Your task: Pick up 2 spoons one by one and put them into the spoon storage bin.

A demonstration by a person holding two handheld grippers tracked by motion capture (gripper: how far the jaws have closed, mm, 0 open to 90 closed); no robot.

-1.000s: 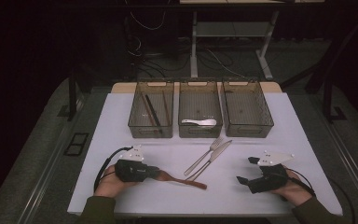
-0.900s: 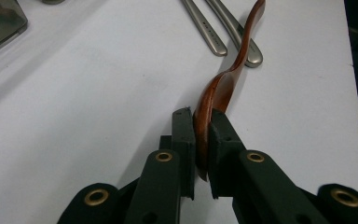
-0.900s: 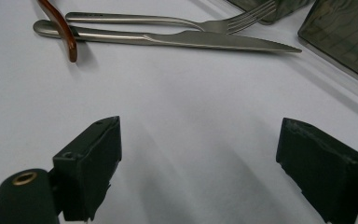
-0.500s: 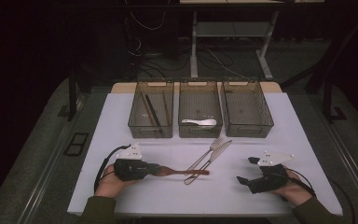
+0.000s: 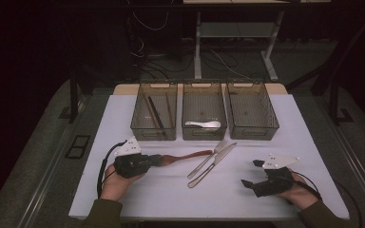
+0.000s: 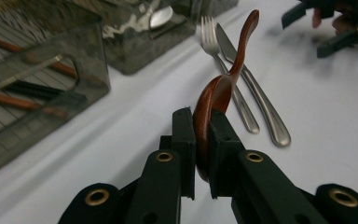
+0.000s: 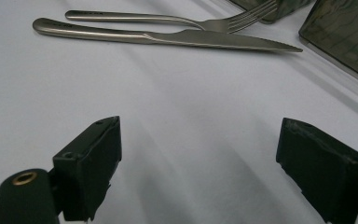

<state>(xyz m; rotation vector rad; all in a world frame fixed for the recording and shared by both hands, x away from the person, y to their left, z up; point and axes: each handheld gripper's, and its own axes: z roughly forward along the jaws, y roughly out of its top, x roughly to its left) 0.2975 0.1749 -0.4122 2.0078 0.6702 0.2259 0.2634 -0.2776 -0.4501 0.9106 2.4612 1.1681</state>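
Note:
My left gripper is shut on the bowl of a brown wooden spoon. The spoon's handle points right, toward a steel fork and knife that lie side by side at the table's middle. My right gripper is held low at the front right, open, with nothing between its jaws. The knife and fork lie ahead of it.
Three clear bins stand in a row at the back of the white table. The left bin holds chopsticks, the middle bin holds a white spoon, and the right bin looks empty.
The left gripper has moved slightly away from the front edge with the wooden spoon. The spoon's handle swung from down-right to level, near the fork. The right gripper stayed put.

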